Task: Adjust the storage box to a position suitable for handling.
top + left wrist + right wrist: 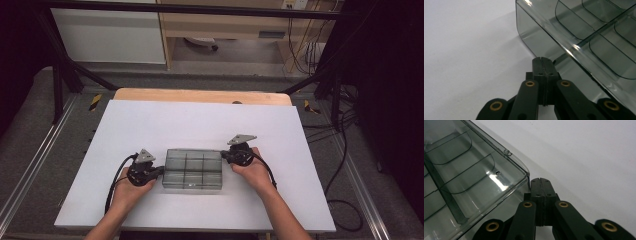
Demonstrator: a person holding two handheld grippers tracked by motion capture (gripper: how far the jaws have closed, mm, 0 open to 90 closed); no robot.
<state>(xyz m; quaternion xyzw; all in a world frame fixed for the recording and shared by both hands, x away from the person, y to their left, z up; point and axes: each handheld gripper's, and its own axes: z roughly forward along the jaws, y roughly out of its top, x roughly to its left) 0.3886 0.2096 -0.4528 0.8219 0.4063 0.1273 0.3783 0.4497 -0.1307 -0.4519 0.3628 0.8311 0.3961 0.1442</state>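
A smoky clear plastic organiser box (pixel 193 169) with several compartments lies on the white table top (pixel 200 125), between my two grippers. My left gripper (pixel 159 171) presses against the box's left side, its jaws shut with nothing between them. In the left gripper view the gripper tips (pixel 543 60) touch the box wall (pixel 541 42). My right gripper (pixel 224 156) sits at the box's right side near the far corner, also shut and empty. In the right gripper view its tips (pixel 540 180) rest against the box corner (pixel 520 173).
The white top lies on a wooden table (pixel 200 95) with bare board at the far edge. Dark frame bars (pixel 65 75) and cables (pixel 345 165) surround the table. A person's hands (pixel 257 172) hold both grippers from the near side.
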